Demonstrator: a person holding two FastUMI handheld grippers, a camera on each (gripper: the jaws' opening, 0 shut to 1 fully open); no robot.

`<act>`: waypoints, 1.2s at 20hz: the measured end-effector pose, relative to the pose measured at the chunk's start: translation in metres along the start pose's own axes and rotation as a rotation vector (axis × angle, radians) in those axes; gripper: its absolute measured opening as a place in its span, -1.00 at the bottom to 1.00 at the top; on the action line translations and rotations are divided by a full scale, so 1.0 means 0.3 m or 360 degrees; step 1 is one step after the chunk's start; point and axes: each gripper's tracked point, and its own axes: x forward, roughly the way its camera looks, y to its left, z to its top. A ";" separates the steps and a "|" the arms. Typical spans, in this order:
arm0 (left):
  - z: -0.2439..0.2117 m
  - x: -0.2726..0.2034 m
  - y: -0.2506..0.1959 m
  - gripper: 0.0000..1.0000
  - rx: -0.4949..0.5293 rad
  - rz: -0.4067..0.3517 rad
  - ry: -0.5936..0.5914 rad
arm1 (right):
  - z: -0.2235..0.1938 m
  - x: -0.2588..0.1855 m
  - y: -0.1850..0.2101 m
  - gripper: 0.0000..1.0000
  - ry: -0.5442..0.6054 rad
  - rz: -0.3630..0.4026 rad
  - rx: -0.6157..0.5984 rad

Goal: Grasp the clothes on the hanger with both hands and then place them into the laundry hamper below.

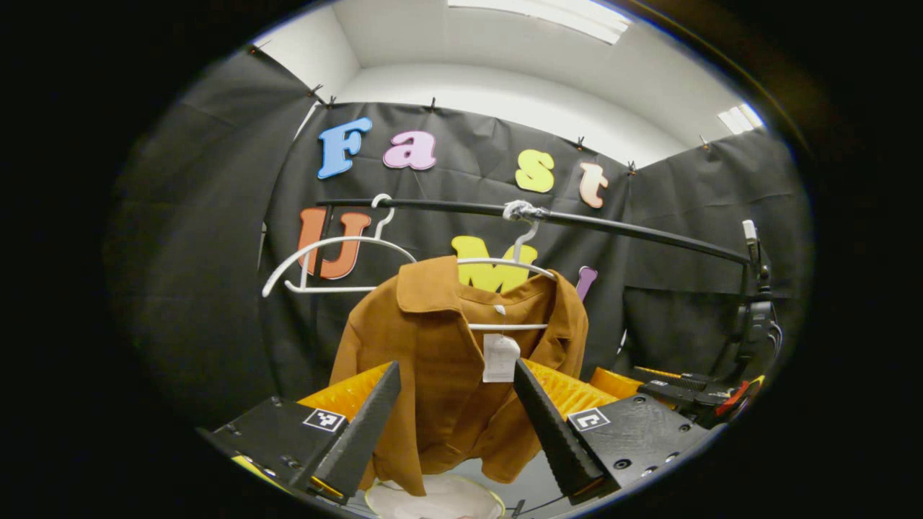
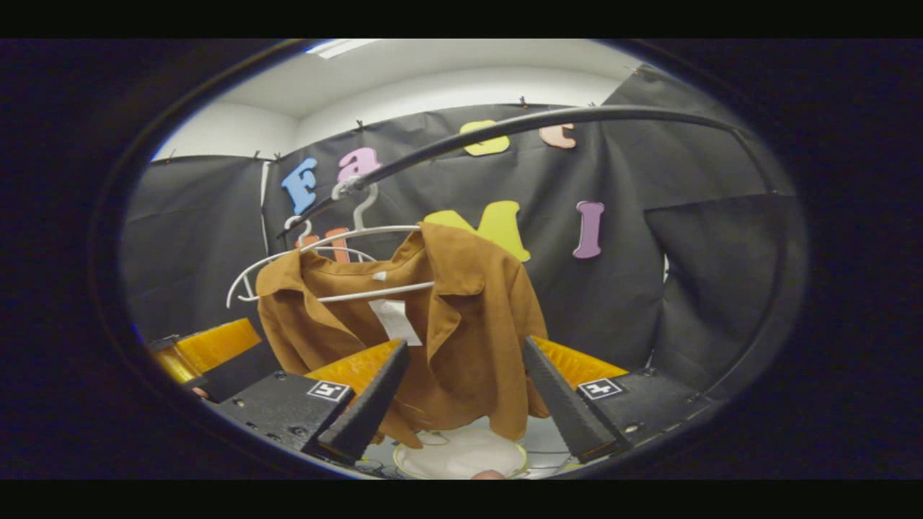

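A brown collared shirt (image 1: pixel 451 353) (image 2: pixel 461 324) with a white tag hangs on a white hanger (image 1: pixel 505 267) (image 2: pixel 360 234) from a black rail (image 1: pixel 613 225) (image 2: pixel 548 119). Below it sits a white round hamper (image 1: pixel 443 497) (image 2: pixel 461 455), partly hidden by the shirt's hem. My left gripper (image 1: pixel 456 375) is open, its fingers on either side of the shirt's front and short of it. My right gripper (image 2: pixel 465 349) is open too, with the shirt's right half between and beyond its fingers. The right gripper (image 1: pixel 685 393) also appears at the far right of the left gripper view.
A second, bare white hanger (image 1: pixel 332 252) (image 2: pixel 281 263) hangs on the rail beside the shirt. The rail's black upright (image 1: pixel 753 288) with a clamp stands to the right. Black cloth walls close in the booth behind.
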 end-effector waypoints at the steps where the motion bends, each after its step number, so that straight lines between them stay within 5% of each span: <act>1: -0.006 0.029 -0.005 1.00 0.0000 0.0014 0.0001 | -0.005 0.039 -0.005 0.99 0.0026 0.0018 0.0016; 11: -0.092 0.258 0.011 1.00 -0.0126 0.0220 0.0080 | 0.016 0.362 0.021 0.96 0.0141 0.0239 0.0133; 14: -0.121 0.317 0.005 1.00 -0.0241 0.0202 0.0129 | 0.018 0.402 0.051 0.99 0.0166 0.0318 0.0197; 24: -0.167 0.432 0.043 0.92 -0.0302 0.0338 0.0190 | 0.027 0.521 0.027 0.84 0.0189 0.0284 0.0302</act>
